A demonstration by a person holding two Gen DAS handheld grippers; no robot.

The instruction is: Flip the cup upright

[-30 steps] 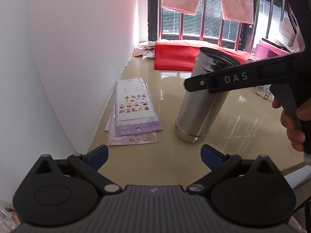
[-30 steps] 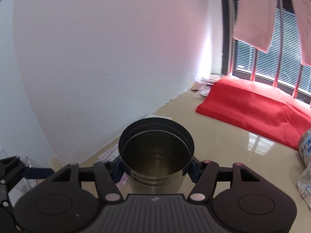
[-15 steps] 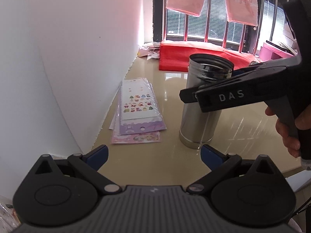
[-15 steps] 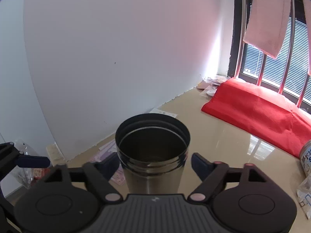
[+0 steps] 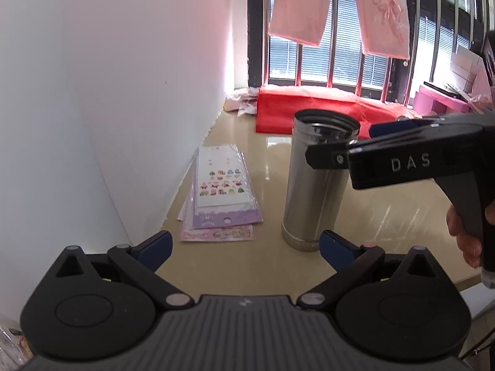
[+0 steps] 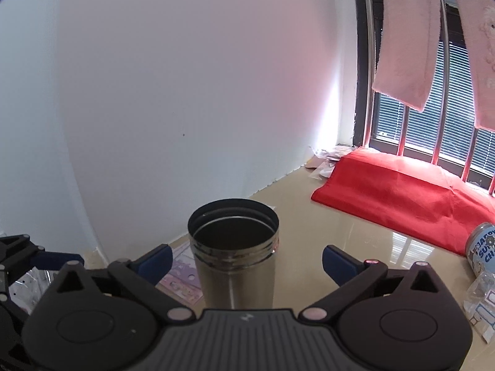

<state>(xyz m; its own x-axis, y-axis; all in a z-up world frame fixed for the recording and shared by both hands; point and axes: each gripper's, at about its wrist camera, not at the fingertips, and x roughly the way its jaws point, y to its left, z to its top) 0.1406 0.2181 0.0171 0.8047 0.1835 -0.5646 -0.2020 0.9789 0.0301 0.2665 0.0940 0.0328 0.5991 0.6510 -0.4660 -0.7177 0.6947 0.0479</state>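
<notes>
A tall stainless steel cup (image 5: 312, 185) stands upright on the beige tabletop (image 5: 247, 262), its open mouth up. In the right wrist view the cup (image 6: 235, 266) sits between the fingers of my right gripper (image 6: 246, 259), which is open wide with gaps on both sides and does not touch it. In the left wrist view the right gripper (image 5: 340, 145) reaches in from the right at the cup's rim. My left gripper (image 5: 246, 244) is open and empty, just short of the cup's base.
A stack of sticker sheets (image 5: 219, 191) lies by the white wall, left of the cup. A red cloth (image 6: 402, 198) lies under the window. A small printed can (image 6: 482, 244) and clear packets (image 6: 479, 306) lie at the right.
The cup went from tilted in the right gripper's hold to standing upright on the table. The right gripper opened and let go of it, then drew back a little.
</notes>
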